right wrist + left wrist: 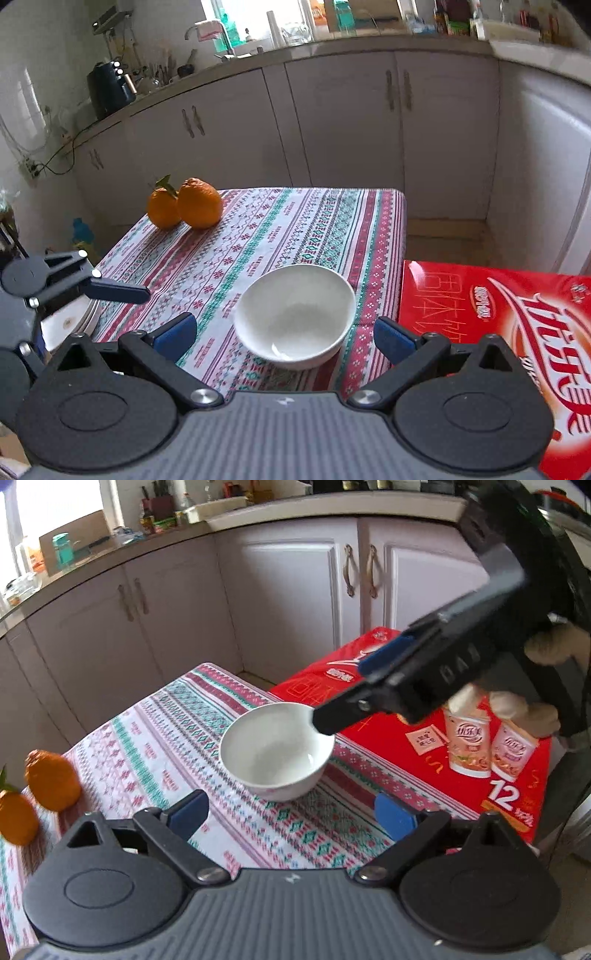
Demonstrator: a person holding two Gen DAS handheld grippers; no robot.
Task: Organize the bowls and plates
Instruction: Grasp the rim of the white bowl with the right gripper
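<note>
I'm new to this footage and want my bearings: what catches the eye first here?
A white bowl stands empty on the striped tablecloth, near its right edge. Beside that edge lies a bright red carton. Two oranges sit together at the cloth's far left corner.

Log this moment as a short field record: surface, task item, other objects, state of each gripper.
surface: table under a patterned tablecloth
task item: one white bowl, upright, empty, alone on the cloth
other objects: two oranges touching each other at the far left corner; red carton beside the table on the right
left gripper: open, nothing between its fingers, bowl ahead of it
right gripper: open, bowl ahead between the fingertips, pads not touching it
plates: none clearly visible
</note>
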